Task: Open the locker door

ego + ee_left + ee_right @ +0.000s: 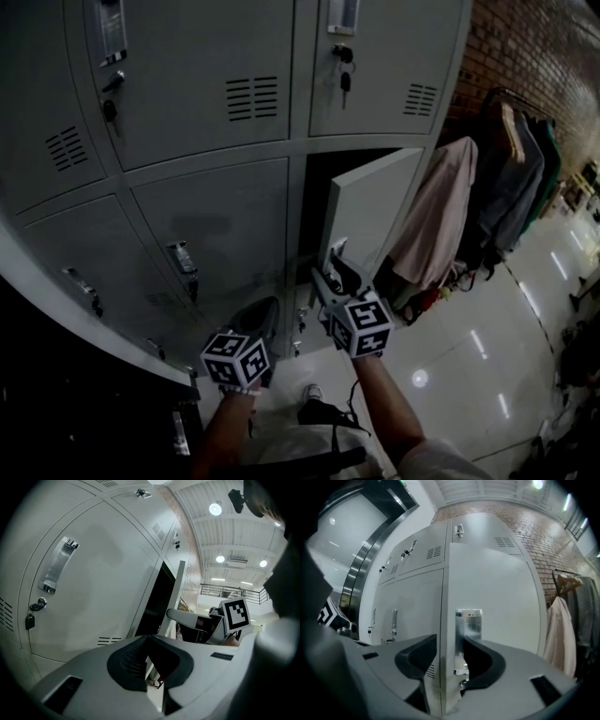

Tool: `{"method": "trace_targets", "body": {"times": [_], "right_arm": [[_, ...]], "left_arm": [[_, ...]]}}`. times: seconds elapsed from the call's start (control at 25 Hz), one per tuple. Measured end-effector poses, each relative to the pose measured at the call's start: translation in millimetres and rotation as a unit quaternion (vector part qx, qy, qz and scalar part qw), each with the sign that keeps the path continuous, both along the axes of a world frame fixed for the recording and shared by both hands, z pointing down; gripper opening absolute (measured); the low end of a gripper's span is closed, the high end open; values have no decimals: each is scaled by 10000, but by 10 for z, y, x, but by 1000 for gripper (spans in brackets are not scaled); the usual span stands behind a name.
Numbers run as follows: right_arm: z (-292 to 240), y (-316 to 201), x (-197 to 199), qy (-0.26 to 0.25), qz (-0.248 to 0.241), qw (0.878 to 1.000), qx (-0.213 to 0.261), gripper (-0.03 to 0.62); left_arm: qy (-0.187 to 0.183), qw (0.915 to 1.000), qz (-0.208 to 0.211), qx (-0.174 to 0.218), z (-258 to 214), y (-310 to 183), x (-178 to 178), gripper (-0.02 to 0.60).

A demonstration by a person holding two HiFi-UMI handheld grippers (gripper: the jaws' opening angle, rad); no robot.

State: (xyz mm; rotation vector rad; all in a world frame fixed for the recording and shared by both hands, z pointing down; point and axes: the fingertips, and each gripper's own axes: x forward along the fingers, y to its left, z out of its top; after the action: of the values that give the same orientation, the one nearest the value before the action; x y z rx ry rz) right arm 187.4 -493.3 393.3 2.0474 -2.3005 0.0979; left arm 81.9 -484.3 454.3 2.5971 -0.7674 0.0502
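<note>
The locker door [375, 211] is already ajar, just off the head view's centre toward 2 o'clock. It swings out from a dark compartment [314, 202], apparently on hinges along its far side.

The right gripper [450, 644] straddles the door's free edge. Its fingers [417, 656] are apart, one on each face. The 3 o'clock finger sits against the metal handle plate [468, 620], while the 9 o'clock finger looks just clear of the sheet. I see no firm clamp yet.

The left gripper [147, 639] hangs at 7 o'clock of the right one, its fingers together and empty, close to the neighbouring door [220, 225].

The main risk is a slip:
- The edge is thin, smooth painted metal, so a pull before both pads bite would probably let the fingers slide off and leave the door where it is.
- Closing unevenly, with one pad on the raised plate and the other on flat sheet, could make the grip twist or pop loose.
- The door turns on an arc, so a straight pull would lever the fingers against the edge and pry them open.

A hard swing would carry the door toward the coat [436, 216] hanging at its 3 o'clock, where it could snag. The idle left gripper could also knock the neighbouring door if it drifts.
</note>
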Motion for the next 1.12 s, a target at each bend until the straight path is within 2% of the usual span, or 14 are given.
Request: {"method": "trace_targets", "body": {"times": [0.4,0.68,1.12], "right_arm": [[-14,500,264,276,549,9981,64,150],[-3,745,426,268,750,9968,10,150],[26,1337,976,238,1452,9890,-165,142]], "left_arm": [[21,9994,355,43,-51,328,187,-9],[21,9983,582,51,-62,541,332,-9],[-49,9942,1072,8,-44,1096,551,-9]]}}
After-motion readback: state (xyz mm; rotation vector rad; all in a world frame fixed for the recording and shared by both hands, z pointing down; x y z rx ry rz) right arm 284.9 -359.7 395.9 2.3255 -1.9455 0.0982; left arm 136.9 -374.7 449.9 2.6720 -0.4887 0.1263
